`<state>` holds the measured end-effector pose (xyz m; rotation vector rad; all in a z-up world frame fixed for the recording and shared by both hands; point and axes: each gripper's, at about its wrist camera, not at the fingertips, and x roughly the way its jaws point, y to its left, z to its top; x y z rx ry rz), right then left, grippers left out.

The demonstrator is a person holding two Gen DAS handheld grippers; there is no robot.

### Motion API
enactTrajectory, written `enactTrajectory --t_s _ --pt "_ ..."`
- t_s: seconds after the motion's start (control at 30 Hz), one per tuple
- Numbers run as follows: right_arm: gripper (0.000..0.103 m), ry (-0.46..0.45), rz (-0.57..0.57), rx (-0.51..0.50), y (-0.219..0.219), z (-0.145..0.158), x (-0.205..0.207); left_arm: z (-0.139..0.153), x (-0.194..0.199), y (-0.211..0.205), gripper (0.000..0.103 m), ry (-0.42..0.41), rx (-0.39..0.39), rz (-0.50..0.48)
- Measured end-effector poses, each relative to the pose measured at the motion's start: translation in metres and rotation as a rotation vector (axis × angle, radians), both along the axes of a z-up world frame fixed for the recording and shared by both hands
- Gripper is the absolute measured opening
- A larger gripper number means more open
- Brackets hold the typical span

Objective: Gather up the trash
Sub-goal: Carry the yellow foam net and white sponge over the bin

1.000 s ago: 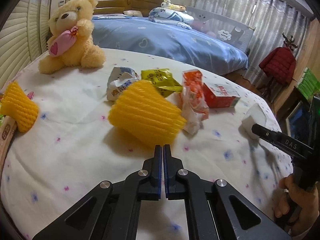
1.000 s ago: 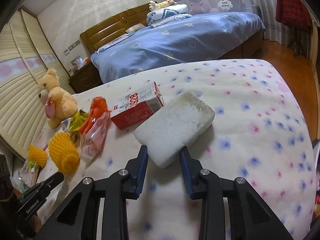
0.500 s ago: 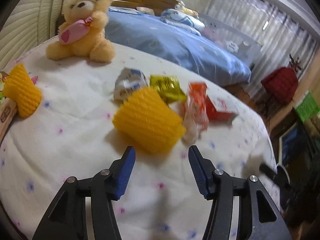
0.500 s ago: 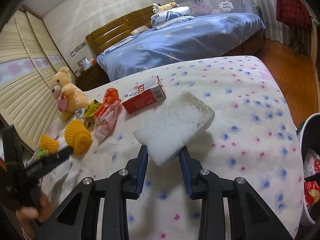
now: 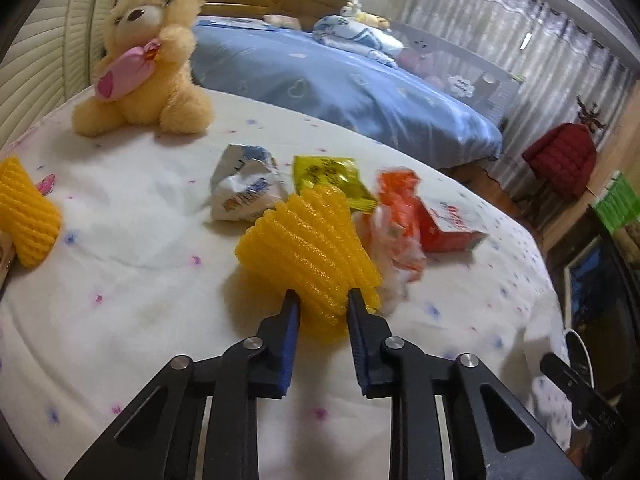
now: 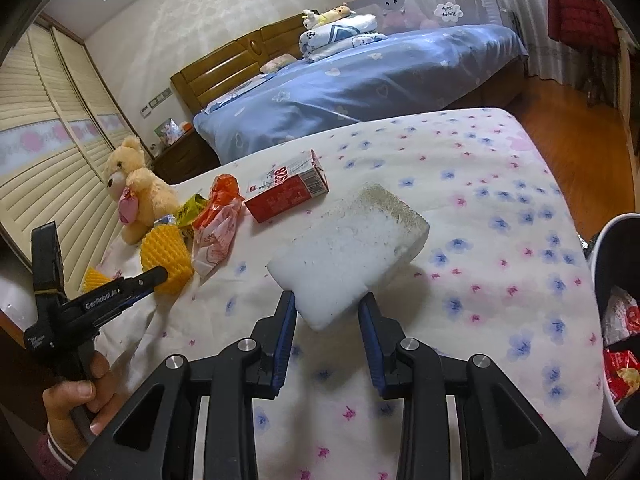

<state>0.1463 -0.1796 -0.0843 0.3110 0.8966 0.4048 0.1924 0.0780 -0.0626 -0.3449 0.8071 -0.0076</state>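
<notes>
closing the left tool point(image 5: 319, 303) on the near end of the yellow foam net point(image 5: 308, 248), jaws narrowing with the foam between the blue pads, pads just meeting its ribbed sides. lying on the flowered bedspread point(image 5: 120, 280), that net, crowded against a white crumpled wrapper point(image 5: 244, 184), a yellow-green packet point(image 5: 328, 172), an orange-and-white plastic bag point(image 5: 396, 224) and a red carton point(image 5: 452, 224). sitting further back, a teddy bear point(image 5: 148, 60); a second yellow net point(image 5: 24, 208) off at the left edge.

carrying the white foam block point(image 6: 348, 252) in the right tool point(image 6: 327, 312), jaws part-way apart and clamped on its near corner, block lifted clear over the bedspread. showing at the right edge, the white bin point(image 6: 612, 320) with red wrappers already inside.

step in hand, by the look of it: pick-up on the left, transport on the right. calling next for a firm squeeze on soft, springy foam before lifting, then swinging the block over the bin's rim and letting go.

compared with a second back: left jaws then pressed shut and short of the net, now straddling it after swinging wide open; right tool's grip unchanged, bin only now coming into sight.
</notes>
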Motion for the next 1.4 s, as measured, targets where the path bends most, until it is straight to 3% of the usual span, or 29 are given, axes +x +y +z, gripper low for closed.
enactTrajectory --t_s 0.53,1.4 --pt "0.032 -0.01 -0.078 -0.031 -0.059 0.005 -0.032 0.012 -0.038 -0.078 0.02 -0.006 -0.016 -0.245" --pt "0.033 0.014 -0.292 -0.068 -0.183 0.001 -0.076 0.016 -0.004 -0.201 0.021 -0.004 0.005 -0.537"
